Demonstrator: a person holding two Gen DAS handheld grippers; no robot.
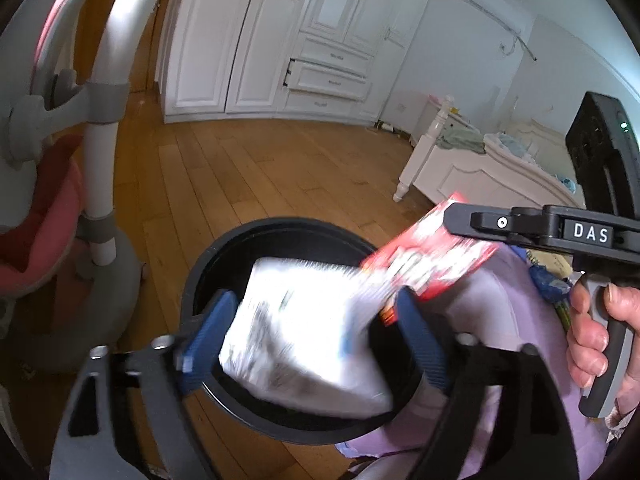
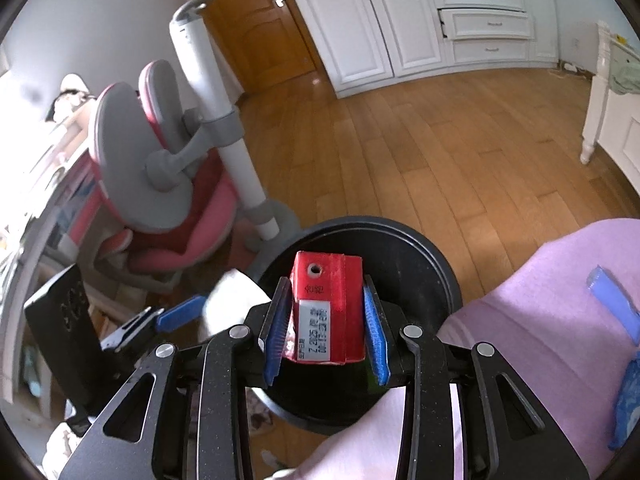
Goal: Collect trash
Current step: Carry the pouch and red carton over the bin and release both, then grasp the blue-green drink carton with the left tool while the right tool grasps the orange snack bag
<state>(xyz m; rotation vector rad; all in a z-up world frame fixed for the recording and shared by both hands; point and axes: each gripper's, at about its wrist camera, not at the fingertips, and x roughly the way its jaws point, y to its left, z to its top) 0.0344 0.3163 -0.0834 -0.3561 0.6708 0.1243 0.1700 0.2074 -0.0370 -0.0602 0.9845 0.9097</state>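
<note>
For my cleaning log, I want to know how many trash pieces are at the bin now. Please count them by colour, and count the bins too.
White trash: 1, a blurred white packet between the open fingers of the left claw.
Red trash: 1, a red carton held in the right claw.
Black bins: 1, the black bin beneath both.
Total: 3.

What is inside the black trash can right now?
The black trash can looks dark inside; its bottom is hidden. A blurry white packet between the left gripper fingers and a red carton in the right gripper cover the opening.
</note>
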